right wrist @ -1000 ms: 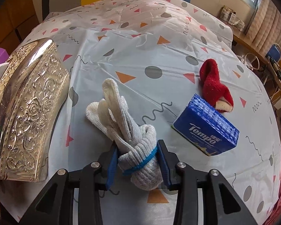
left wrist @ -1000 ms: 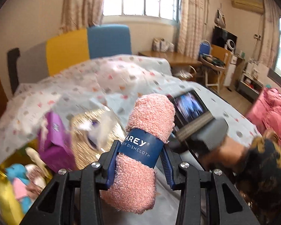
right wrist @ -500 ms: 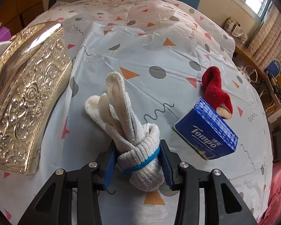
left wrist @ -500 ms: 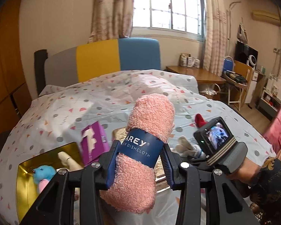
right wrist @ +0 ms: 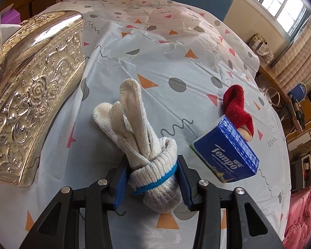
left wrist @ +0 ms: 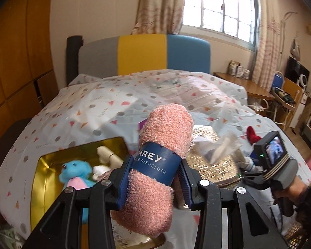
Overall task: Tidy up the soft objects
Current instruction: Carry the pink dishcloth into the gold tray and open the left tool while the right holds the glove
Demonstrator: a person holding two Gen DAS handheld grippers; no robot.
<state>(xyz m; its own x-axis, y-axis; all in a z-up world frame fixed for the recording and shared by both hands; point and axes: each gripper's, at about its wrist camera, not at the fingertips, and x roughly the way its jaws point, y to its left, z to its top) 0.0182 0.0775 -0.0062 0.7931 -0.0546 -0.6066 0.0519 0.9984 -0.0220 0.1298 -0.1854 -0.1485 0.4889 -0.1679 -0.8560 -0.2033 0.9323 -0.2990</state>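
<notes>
Two grips: left gripper (left wrist: 154, 179) pinches dishcloth (left wrist: 159, 166); right gripper (right wrist: 152, 181) pinches glove bundle (right wrist: 143, 145).

In my left claw (left wrist: 154, 181) sits a rolled pink terry dishcloth (left wrist: 162, 151), fuzzy and matt, banded by a smooth dark-blue paper sleeve (left wrist: 155, 162). My right claw (right wrist: 153, 183) squeezes a bundled off-white knitted cotton glove (right wrist: 139, 132), coarse-ribbed. The embossed gold metal lid (right wrist: 31, 89) shines like a mirror. The patterned plastic sheet (right wrist: 165, 62) looks slick and creased; the blue tissue pack (right wrist: 226, 155) is glossy film.
</notes>
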